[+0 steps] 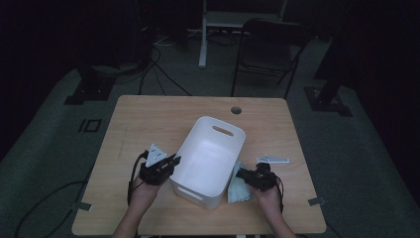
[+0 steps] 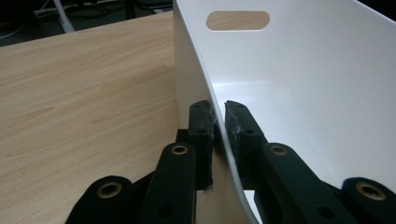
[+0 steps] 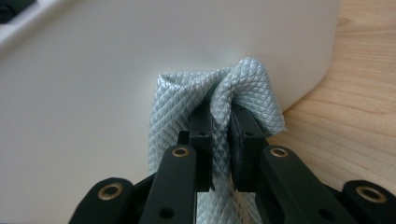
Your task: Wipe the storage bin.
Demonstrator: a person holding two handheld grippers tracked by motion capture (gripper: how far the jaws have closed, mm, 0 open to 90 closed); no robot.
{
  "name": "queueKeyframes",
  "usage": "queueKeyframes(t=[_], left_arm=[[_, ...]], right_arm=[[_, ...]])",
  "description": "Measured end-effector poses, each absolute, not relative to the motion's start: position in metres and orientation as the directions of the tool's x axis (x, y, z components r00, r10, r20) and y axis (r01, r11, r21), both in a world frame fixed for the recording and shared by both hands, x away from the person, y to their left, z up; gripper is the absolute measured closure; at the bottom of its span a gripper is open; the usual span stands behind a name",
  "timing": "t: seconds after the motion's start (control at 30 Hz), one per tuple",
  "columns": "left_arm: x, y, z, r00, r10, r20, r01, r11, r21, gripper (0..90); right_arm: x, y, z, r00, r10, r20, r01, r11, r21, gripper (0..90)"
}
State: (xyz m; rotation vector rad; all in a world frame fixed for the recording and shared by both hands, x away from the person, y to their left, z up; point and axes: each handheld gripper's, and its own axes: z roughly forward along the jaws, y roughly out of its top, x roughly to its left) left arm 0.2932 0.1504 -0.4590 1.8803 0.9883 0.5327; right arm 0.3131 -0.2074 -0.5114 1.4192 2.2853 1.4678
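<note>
A person sits at a wooden bench [image 1: 148, 129] with 2 black claws, 1 in each hand. A white plastic bin [image 1: 210, 158] stands near the middle of the bench, between the 2 claws. The left claw [image 1: 171, 161] is clamped on the bin's left wall: in the left gripper view its jaws are almost together, 1 pad outside and 1 inside the thin curved rim [image 2: 219, 126]. The right claw [image 1: 241, 173] sits just beside the bin's right wall, near the bench's front, and is closed tight on a pale blue cloth [image 1: 235, 188]. In the right gripper view the cloth [image 3: 219, 107] bunches up between the jaws in 2 soft folds and presses against the bin's outer wall [image 3: 116, 84].

The bin is smooth, glossy and rectangular with rounded corners, and has an oval handle slot [image 2: 238, 20] in its far end wall. The cloth has a fine diamond-quilted weave. Each claw has dark arms with brass-coloured rivets. A grey 3-cornered plate [image 1: 156, 154] tops the left claw.

The bench is light wood grain, with a round cable hole [image 1: 236, 109] near its far edge. The room is dim, with grey carpet [image 1: 346, 148], a folding chair [image 1: 270, 49] and cables [image 1: 158, 74] beyond.
</note>
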Motion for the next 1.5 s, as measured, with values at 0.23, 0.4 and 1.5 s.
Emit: queueKeyframes(t=[0.23,0.4,1.5], left_arm=[[0.293,0.15,-0.459,0.585,0.81,-0.034,0.414,-0.262,0.872,81.6],[0.293,0.15,-0.459,0.587,0.809,-0.029,0.412,-0.267,0.871,81.7],[0.294,0.148,-0.459,0.574,0.818,-0.044,0.421,-0.249,0.872,81.9]], right_arm=[[0.32,-0.207,-0.521,-0.552,0.738,0.388,0.675,0.122,0.728,81.4],[0.325,-0.206,-0.533,-0.534,0.755,0.38,0.694,0.135,0.707,81.4],[0.277,-0.198,-0.473,-0.625,0.694,0.358,0.562,0.081,0.824,81.3]])
